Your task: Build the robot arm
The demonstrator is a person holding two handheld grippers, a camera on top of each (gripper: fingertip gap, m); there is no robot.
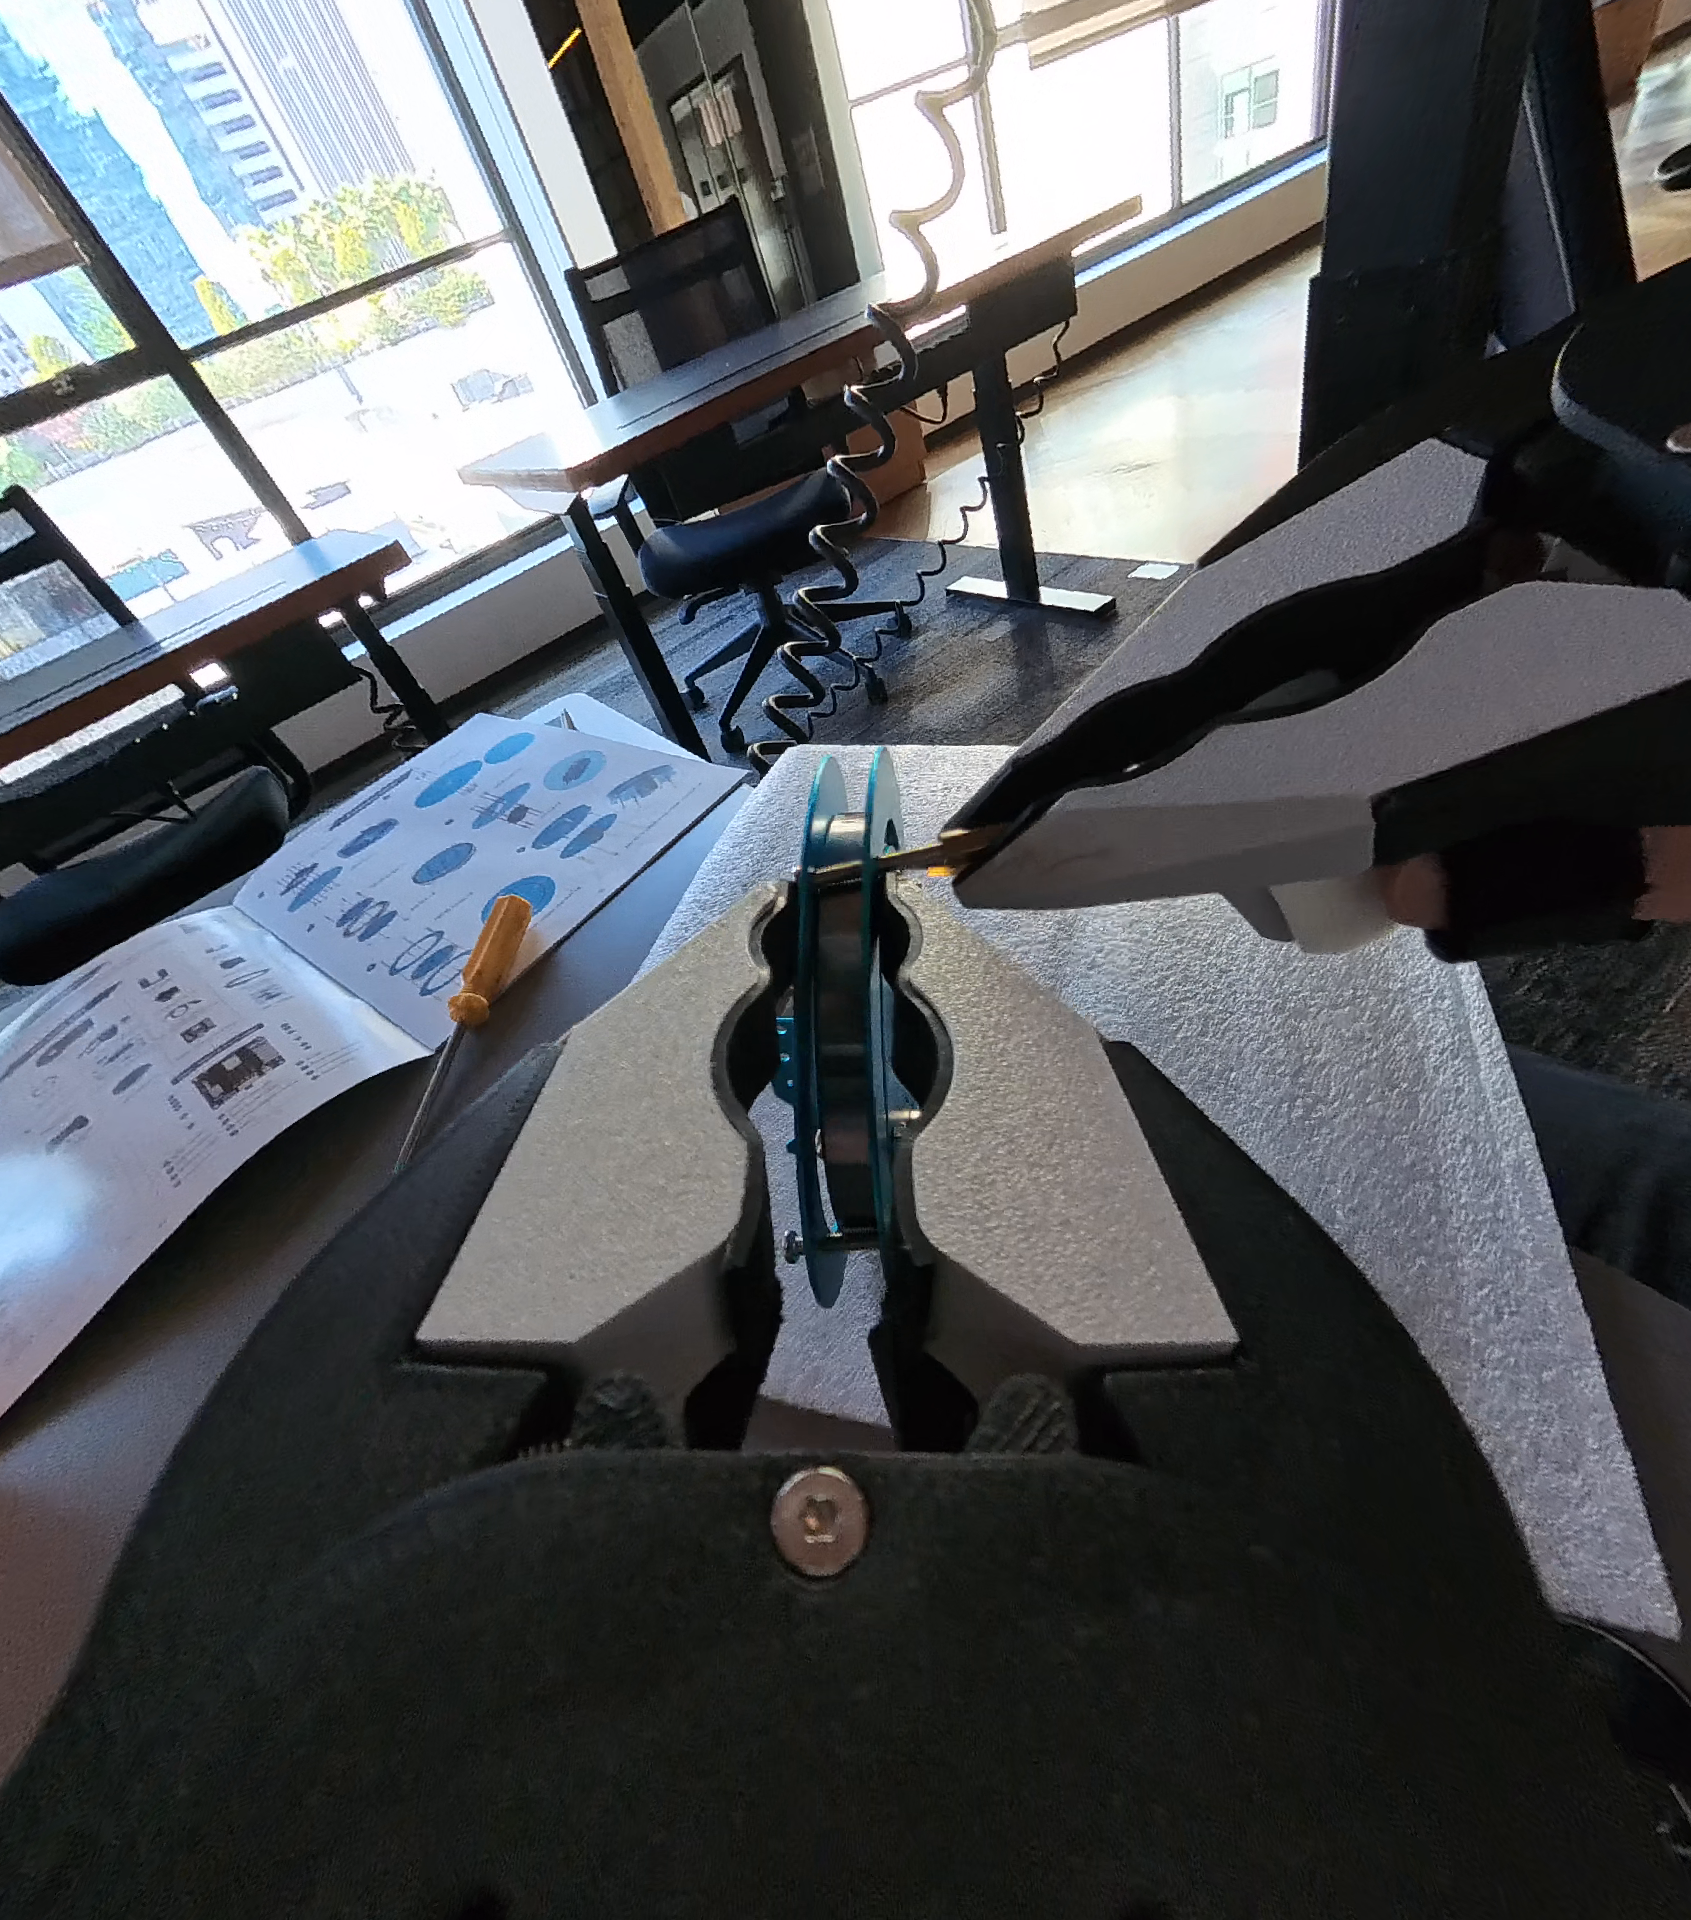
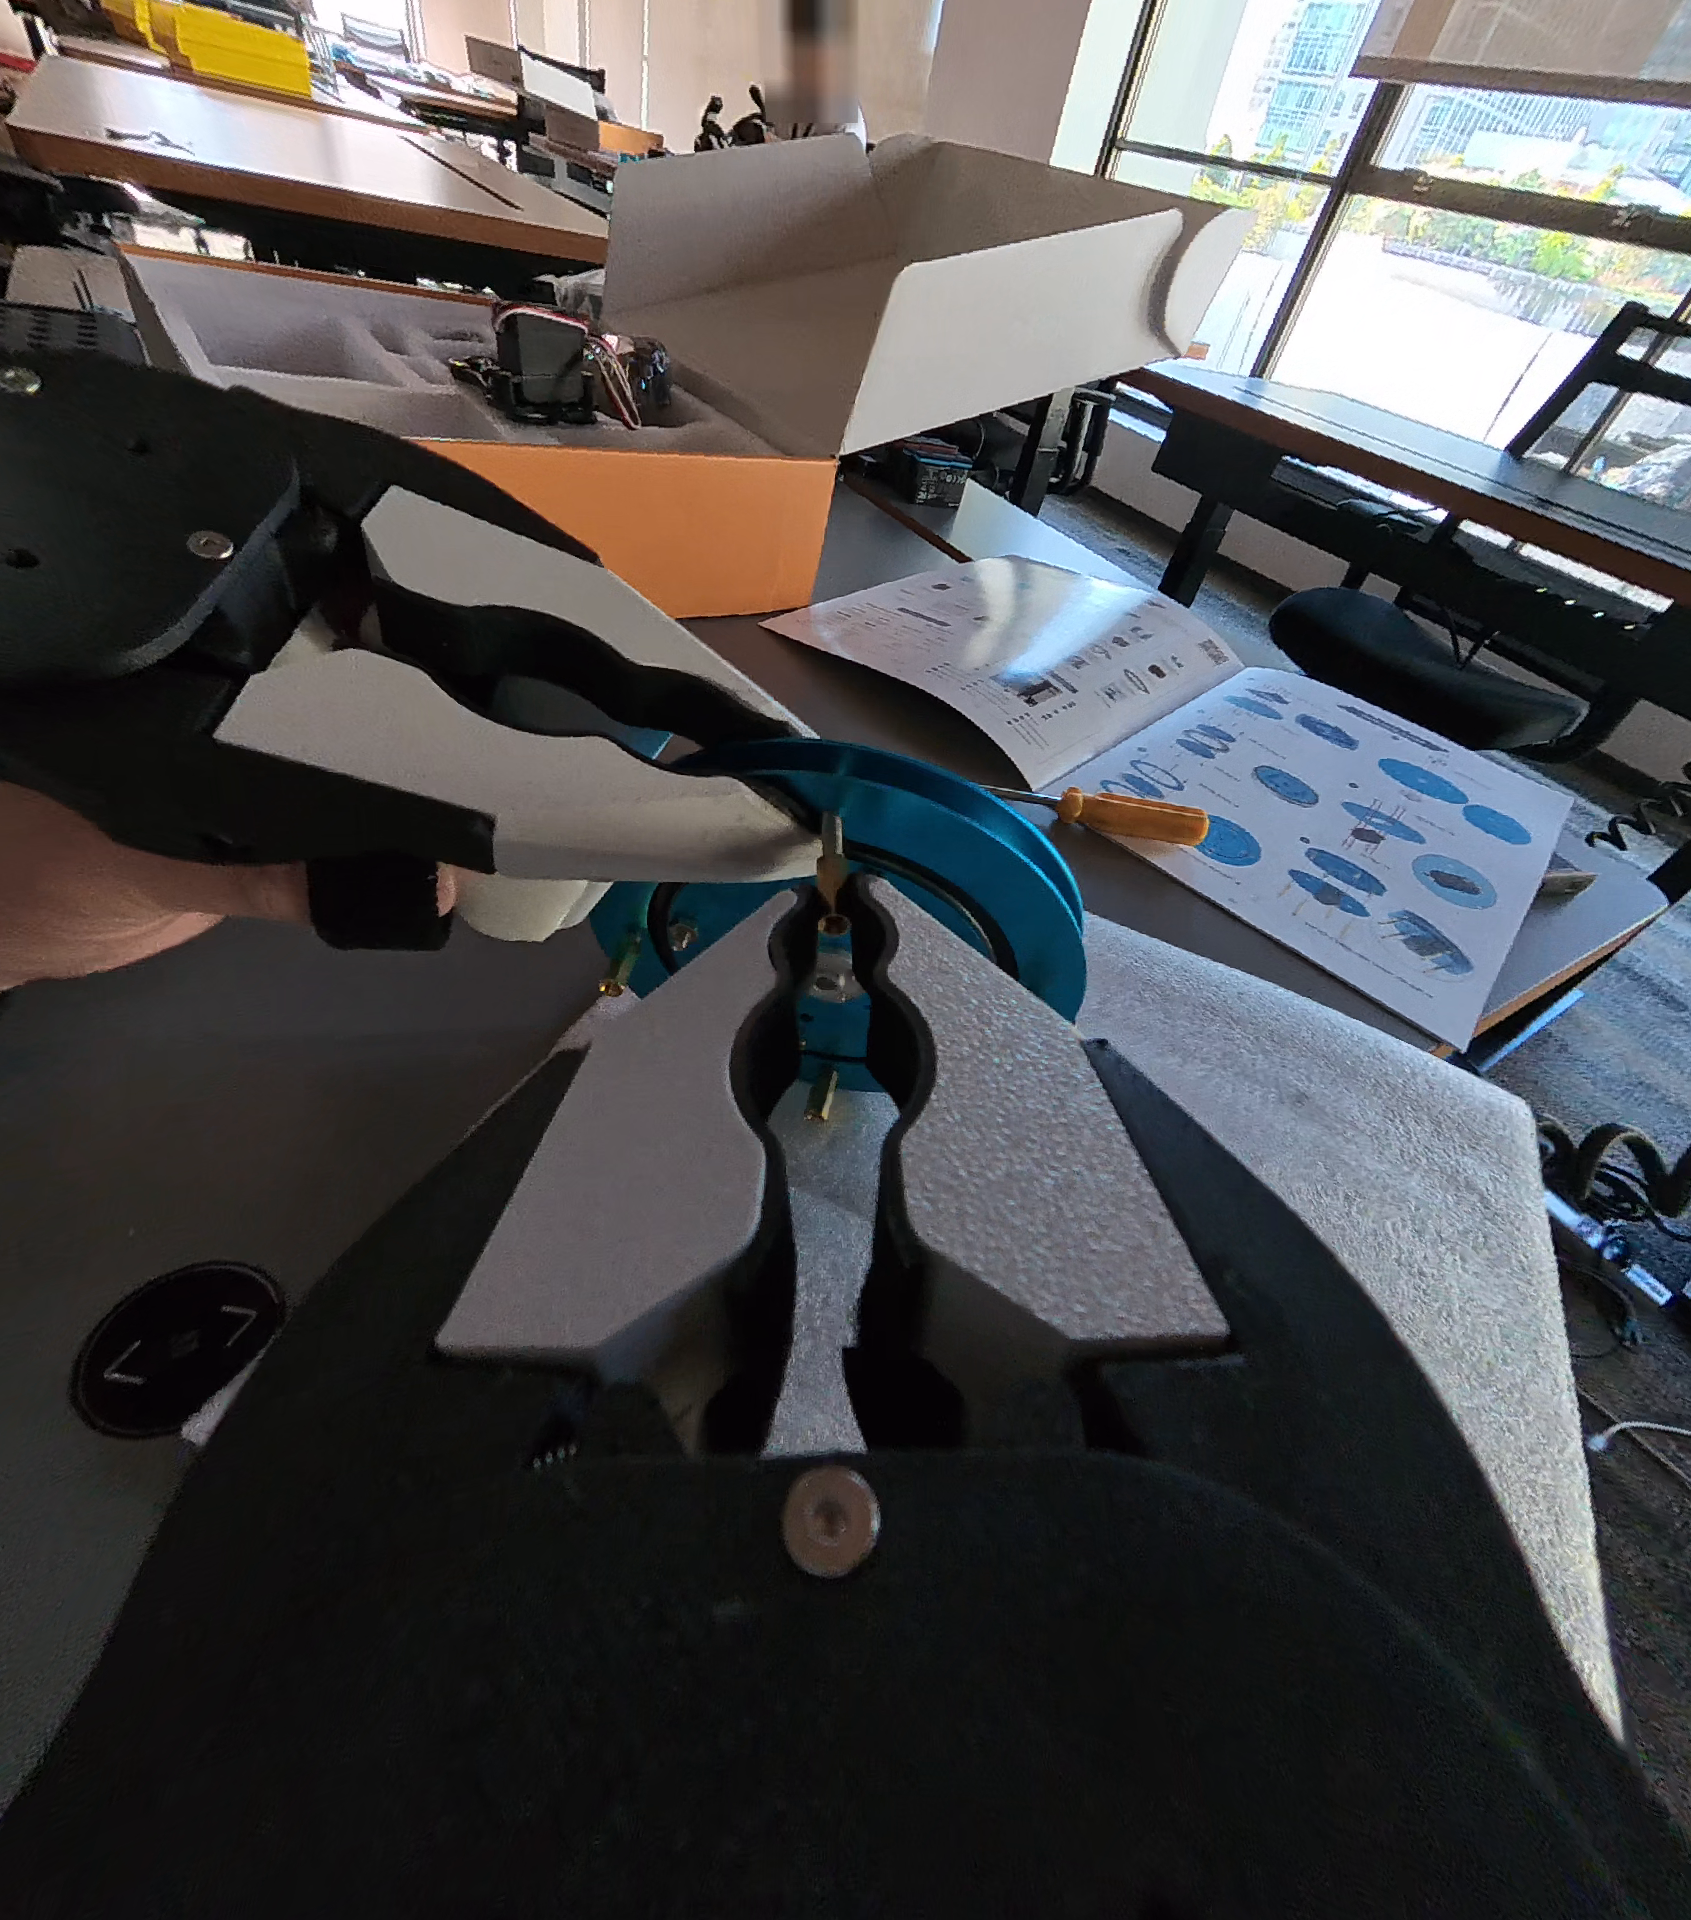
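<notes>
Office w/ big windows, grey counter [image 2: 197, 1122] topped w/ white foam sheet [image 1: 1288, 1091]. Left gripper [image 1: 836, 914] jaws nearly closed, clamped on twin-disc blue assembly [image 1: 846, 997], held edge-up above foam, prob. to steady it and expose disc face. Right gripper [image 2: 833, 894] jaws pinched tight on small brass standoff [image 2: 830, 871], tip touching disc rim area, seemingly lined up w/ a hole. Off to side: orange screwdriver [image 2: 1127, 812] lying on open manual [image 2: 1288, 831], near. Open parts box [image 2: 716, 416] behind.
</notes>
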